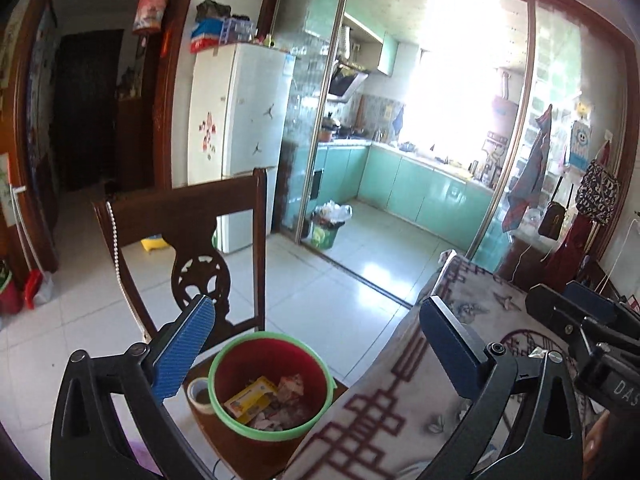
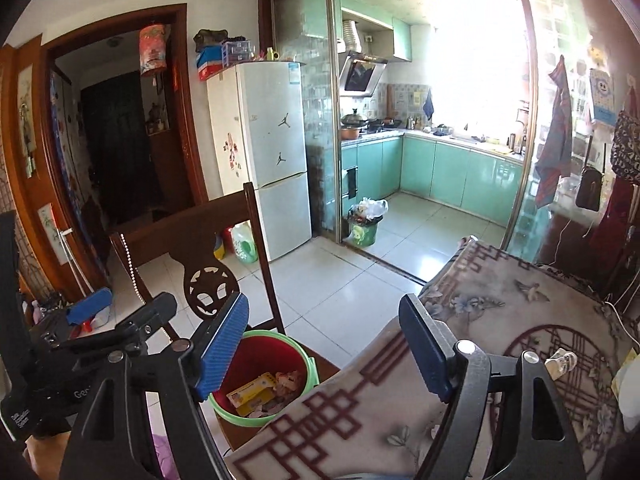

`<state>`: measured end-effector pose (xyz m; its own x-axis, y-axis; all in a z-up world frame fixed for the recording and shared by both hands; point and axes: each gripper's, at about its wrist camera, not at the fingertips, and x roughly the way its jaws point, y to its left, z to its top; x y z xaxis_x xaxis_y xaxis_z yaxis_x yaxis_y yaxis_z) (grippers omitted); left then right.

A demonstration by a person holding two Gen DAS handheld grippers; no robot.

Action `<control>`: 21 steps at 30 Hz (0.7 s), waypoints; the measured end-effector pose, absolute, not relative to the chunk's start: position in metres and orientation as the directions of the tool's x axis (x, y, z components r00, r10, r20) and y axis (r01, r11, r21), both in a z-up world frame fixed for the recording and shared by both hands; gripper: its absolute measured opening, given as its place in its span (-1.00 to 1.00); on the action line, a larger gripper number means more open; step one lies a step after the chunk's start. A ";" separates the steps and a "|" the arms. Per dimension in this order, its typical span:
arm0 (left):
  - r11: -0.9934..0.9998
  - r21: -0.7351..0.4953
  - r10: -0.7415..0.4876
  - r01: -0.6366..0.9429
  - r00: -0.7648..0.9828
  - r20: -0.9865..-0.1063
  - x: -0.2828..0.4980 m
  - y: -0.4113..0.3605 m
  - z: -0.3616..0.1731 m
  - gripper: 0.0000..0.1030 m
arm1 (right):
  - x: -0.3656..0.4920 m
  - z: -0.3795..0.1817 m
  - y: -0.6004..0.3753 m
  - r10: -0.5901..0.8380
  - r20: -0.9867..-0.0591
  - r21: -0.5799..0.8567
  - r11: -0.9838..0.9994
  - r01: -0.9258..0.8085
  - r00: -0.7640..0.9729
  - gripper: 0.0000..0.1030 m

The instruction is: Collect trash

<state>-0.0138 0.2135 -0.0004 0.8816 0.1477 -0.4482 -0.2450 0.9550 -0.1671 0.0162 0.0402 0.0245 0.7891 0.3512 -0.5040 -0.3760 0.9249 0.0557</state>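
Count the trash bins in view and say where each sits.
2. A red plastic bucket with green rim holds scraps on the wooden chair; a green bin stands overfilled in the kitchen doorway. Others may be hidden.

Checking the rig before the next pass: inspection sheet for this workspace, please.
Surface: table under a patterned cloth, mostly bare.
Job's things: red bucket with green rim on the wooden chair, holding a yellow packet and scraps.
Clutter: tape roll beside the bucket; small crumpled item on the cloth.
Grippers: left gripper and right gripper open, nothing between the fingers.
Cables: thin white cord at the table's far right edge.
Surroundings: fridge, kitchen behind glass sliding doors, full green bin on its floor.
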 end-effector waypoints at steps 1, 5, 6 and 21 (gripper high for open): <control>0.956 -0.163 0.153 -0.243 0.889 -0.432 -0.018 0.210 0.002 0.99 | 0.009 0.029 0.033 0.348 -0.493 0.056 0.927 -0.370 0.798 0.52; 0.963 -0.149 0.152 -0.223 0.911 -0.384 -0.031 0.191 0.014 0.99 | -0.021 0.041 0.006 0.301 -0.440 0.025 0.946 -0.324 0.846 0.65; 0.965 -0.150 0.146 -0.215 0.915 -0.375 -0.034 0.188 0.015 0.99 | -0.027 0.045 -0.001 0.294 -0.424 0.019 0.949 -0.315 0.857 0.67; 0.971 -0.125 0.153 -0.205 0.929 -0.337 -0.066 0.151 0.021 0.99 | -0.077 0.072 -0.055 0.264 -0.371 0.045 0.963 -0.267 0.890 0.72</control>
